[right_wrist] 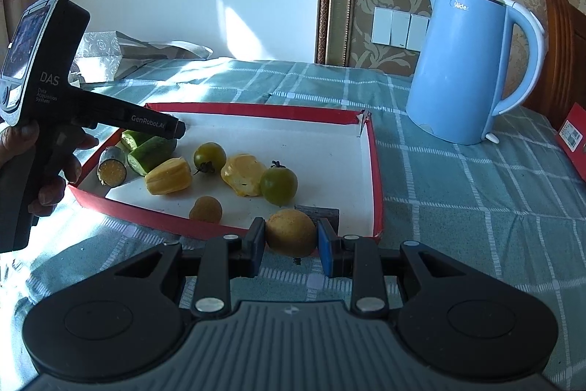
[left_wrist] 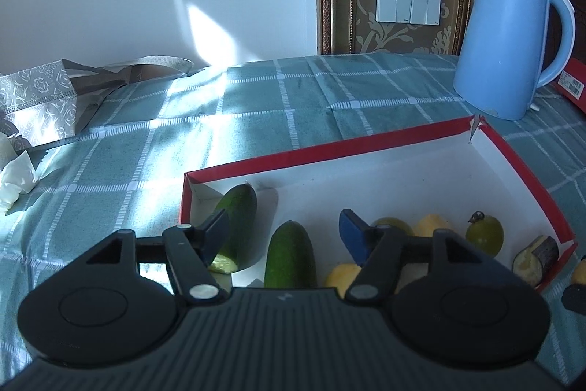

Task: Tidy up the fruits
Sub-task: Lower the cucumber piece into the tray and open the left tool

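Two cucumber pieces sit in the far-left corner of the red-rimmed box (right_wrist: 373, 171), around 10 o'clock from its middle. The left tongs (left_wrist: 282, 237) hang over them with jaws spread wide and nothing pinched; the nearer cucumber piece (left_wrist: 290, 255) lies loose between the fingers, so I'd guess that corner is where the green stuff gets grouped. The right tongs (right_wrist: 291, 237) are clamped on a round yellow fruit (right_wrist: 290, 232), held just outside the box's near rim at about 6 o'clock, probably waiting for its spot. Green tomatoes (right_wrist: 279, 185) and yellow chunks fill the middle. Blue kettle (right_wrist: 465, 68) stands on the tabletop at 2 o'clock.
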`<state>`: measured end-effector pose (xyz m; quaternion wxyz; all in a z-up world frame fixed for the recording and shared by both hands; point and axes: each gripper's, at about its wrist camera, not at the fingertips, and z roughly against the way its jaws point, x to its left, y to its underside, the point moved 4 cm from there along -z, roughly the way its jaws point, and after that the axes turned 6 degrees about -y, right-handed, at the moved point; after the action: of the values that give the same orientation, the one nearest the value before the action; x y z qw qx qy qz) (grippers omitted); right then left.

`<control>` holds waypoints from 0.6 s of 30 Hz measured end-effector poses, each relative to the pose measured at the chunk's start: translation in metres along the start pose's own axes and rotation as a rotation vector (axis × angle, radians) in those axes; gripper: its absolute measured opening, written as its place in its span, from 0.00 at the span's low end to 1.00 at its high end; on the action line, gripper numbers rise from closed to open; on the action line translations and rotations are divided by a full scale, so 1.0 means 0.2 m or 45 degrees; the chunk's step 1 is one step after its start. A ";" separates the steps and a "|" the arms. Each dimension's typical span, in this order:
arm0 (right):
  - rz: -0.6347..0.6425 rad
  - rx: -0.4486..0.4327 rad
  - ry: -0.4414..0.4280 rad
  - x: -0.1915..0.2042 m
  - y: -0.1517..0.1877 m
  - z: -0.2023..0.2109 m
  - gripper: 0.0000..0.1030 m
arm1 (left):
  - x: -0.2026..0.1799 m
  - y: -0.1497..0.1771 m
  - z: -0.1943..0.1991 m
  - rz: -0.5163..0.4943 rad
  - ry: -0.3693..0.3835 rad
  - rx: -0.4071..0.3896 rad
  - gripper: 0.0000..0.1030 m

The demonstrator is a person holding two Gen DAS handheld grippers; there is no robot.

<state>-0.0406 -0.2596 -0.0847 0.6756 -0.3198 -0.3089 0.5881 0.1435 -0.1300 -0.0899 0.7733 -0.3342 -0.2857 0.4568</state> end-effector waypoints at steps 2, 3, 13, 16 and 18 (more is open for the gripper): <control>0.013 -0.007 -0.003 0.01 -0.02 -0.01 0.29 | 0.02 0.02 0.03 -0.005 -0.026 -0.012 0.71; 0.015 -0.009 -0.007 0.01 -0.02 -0.01 0.29 | 0.04 0.03 0.04 -0.004 -0.035 -0.015 0.71; 0.111 -0.046 -0.022 0.07 -0.18 -0.12 0.29 | 0.13 0.14 0.30 0.085 -0.024 -0.005 0.71; 0.092 -0.046 -0.027 0.06 -0.24 -0.20 0.29 | 0.13 0.20 0.37 0.090 -0.013 0.013 0.72; 0.087 -0.050 -0.022 0.05 -0.27 -0.25 0.29 | 0.13 0.24 0.40 0.084 -0.018 0.026 0.72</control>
<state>0.0323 -0.2589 -0.0723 0.6461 -0.3382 -0.3150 0.6074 0.0697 -0.0692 -0.0752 0.7592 -0.3323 -0.2754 0.4872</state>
